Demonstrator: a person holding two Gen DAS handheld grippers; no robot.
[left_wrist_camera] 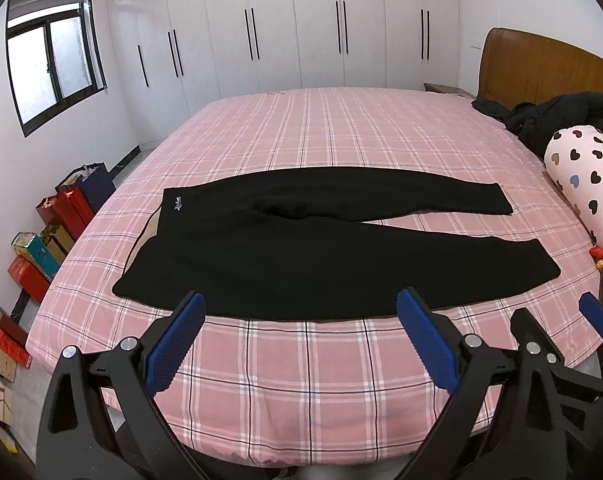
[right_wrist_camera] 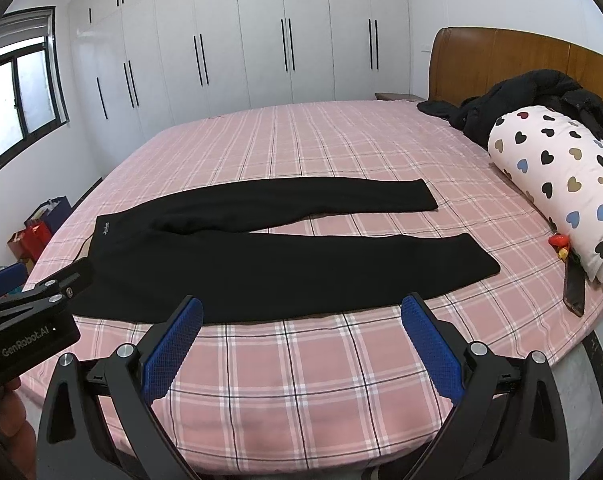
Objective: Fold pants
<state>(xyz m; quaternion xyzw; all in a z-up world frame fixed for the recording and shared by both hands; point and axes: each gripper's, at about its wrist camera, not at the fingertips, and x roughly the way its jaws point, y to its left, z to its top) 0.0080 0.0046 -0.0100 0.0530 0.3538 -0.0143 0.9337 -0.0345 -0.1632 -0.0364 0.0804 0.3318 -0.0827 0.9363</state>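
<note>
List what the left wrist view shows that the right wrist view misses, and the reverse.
Only the left wrist view: a long row of gift boxes on the floor, and a blue finger of the right gripper.

Only the right wrist view: a phone near the bed's edge, and the left gripper's body marked GenRobot.AI.

Both: black pants spread flat on the pink plaid bed, the heart-print rolled quilt, a black jacket, and open fingers holding nothing.

Ahead of the fingers [left_wrist_camera: 429, 344] — matt black plastic with ribbed blue pads and bright metal screws — the pants [left_wrist_camera: 301, 248] are matt black cloth on a woven pink checked sheet [left_wrist_camera: 301, 360]. Beyond them to the right, the headboard [right_wrist_camera: 501, 64] is glossy wood.
</note>
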